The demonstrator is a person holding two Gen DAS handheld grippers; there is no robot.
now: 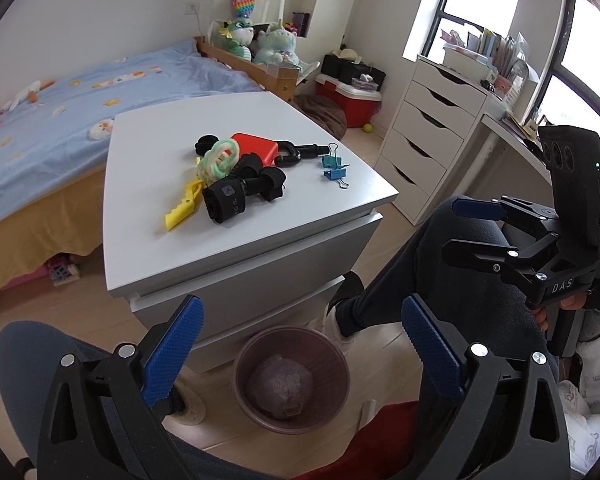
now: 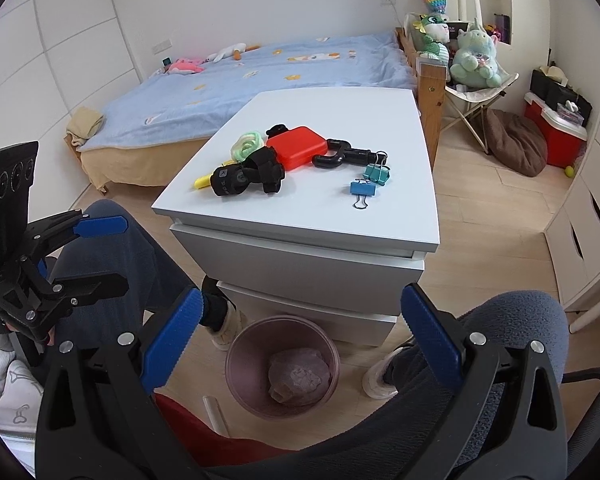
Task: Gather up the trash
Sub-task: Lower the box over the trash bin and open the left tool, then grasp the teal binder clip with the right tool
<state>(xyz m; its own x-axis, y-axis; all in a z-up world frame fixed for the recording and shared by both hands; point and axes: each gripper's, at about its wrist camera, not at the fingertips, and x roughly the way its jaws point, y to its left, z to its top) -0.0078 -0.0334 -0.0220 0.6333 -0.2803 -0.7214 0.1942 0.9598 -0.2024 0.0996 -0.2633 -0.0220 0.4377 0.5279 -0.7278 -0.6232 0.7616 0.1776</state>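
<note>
While both grippers — left (image 1: pixel 302 344) and right (image 2: pixel 302 336) — hang wide open and empty, the wastebasket (image 2: pixel 236 376) holds seemingly crumpled paper (image 2: pixel 300 376).

My white drawer unit (image 2: pixel 340 220) carries a pile mid-top: red case (image 2: pixel 298 147), black wraps (image 2: pixel 248 178), green ring (image 2: pixel 247 143), yellow clip (image 1: pixel 182 206), black handle (image 2: pixel 342 156). Two binder clips (image 2: pixel 370 182) lie nearer its right edge.
</note>
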